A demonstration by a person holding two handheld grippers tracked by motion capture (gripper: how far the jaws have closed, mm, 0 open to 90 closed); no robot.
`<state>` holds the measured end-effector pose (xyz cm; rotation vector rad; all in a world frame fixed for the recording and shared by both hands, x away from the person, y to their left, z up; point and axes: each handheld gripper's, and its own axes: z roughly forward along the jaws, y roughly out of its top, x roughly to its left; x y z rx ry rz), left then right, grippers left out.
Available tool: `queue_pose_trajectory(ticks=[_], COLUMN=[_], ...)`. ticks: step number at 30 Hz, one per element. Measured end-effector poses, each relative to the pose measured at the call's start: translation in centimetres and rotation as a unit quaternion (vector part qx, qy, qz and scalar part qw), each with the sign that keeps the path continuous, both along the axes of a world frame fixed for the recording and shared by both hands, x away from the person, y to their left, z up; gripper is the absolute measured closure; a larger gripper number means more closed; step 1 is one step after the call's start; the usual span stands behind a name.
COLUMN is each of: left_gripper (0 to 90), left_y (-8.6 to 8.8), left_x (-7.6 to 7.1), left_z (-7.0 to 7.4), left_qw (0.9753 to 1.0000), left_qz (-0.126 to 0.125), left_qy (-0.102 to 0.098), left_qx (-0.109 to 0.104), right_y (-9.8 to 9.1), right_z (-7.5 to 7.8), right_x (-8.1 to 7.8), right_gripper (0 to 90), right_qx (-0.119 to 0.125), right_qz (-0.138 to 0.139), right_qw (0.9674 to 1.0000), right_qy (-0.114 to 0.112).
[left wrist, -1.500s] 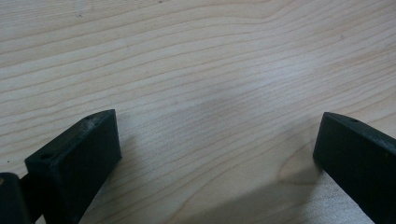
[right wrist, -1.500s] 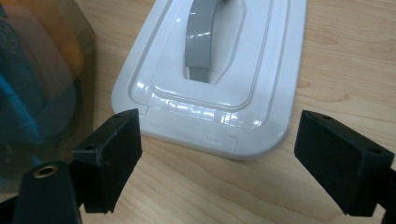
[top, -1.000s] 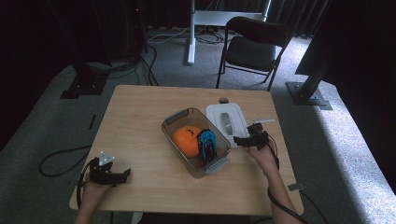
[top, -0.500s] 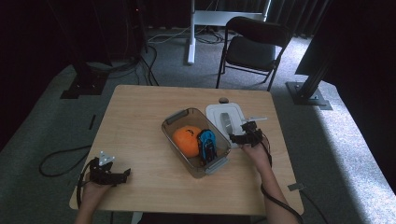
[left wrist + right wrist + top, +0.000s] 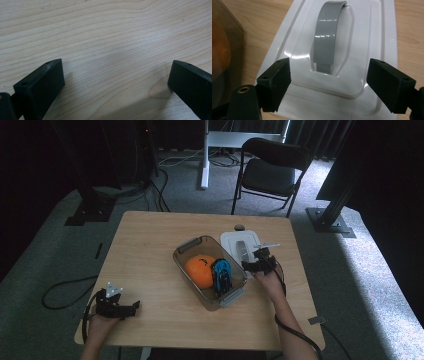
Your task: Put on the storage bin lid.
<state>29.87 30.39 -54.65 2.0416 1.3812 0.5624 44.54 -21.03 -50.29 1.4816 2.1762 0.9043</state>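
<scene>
high view: the wooden bench [image 5: 150, 250] carries a clear tub [image 5: 192, 246] near its middle, set at a slant, with an orange ball [image 5: 199, 271] and a blue and black thing [image 5: 222, 276] inside; what that thing is i can't make out from here. just beside the tub on the far right side lies a white lid [image 5: 231, 239] with a grey handle [image 5: 242, 249], flat on the bench. the right gripper [image 5: 255, 265] sits at the lid's near edge, held by the person's right hand [image 5: 269, 281], its fingers pointing over the lid. the left gripper [image 5: 131, 307] rests at the near left corner of the bench in the left hand [image 5: 101, 322], well apart from the tub. a black chair [image 5: 272, 170] stands beyond the bench

left gripper view: the two black fingers [image 5: 40, 87] stand wide and released over bare wood, nothing between them

right gripper view: the right gripper [image 5: 328, 81] hangs over the white lid [image 5: 384, 37], its fingers [image 5: 275, 82] spread wide to either side of the near end of the grey handle [image 5: 327, 37]. they have been closing a little, yet they are still released and clear of the handle, gripping nothing. the handle arches lengthwise down the lid's sunken middle. the tub's brownish wall [image 5: 227, 50] shows at the left edge
</scene>
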Motion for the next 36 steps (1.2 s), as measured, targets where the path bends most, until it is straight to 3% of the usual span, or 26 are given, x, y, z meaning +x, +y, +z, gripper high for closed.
queue_pose_trajectory(ticks=[17, 22, 27, 31, 35, 36], left_gripper=[1.1, 1.1, 1.1, 1.1, 1.1, 1.1], left_y=[0.0, 0.0, 0.0, 0.0, 0.0, 0.0], left_x=[-0.2, -0.2, -0.2, -0.2, -0.2, -0.2], left_z=[0.0, 0.0, 0.0, 0.0, 0.0, 0.0], left_qw=[1.0, 1.0, 1.0, 1.0, 1.0, 1.0], left_qz=[-0.005, -0.005, -0.005, -0.004, -0.005, -0.005], left_qy=[0.0, 0.0, -0.001, 0.0, 0.0, 0.0], left_qx=[0.0, 0.0, -0.001, -0.001, 0.0, -0.001], right_y=[1.2, 1.7, 1.9, 1.6, 1.8, 1.8], right_z=[-1.3, -1.5, -1.8, -1.7, -1.8, -1.8], right_x=[2.6, 3.2, 3.4, 3.4, 3.3, 3.2], right_gripper=[22.4, 25.8, 37.4, 49.5, 65.6, 65.7], right_qx=[-0.013, -0.019, -0.022, -0.009, -0.014, -0.015], right_qz=[-0.034, -0.028, -0.026, -0.031, -0.031, -0.033], right_qw=[0.9993, 0.9994, 0.9992, 0.9992, 0.999, 0.999], right_qy=[0.008, 0.012, 0.019, 0.023, 0.028, 0.027])
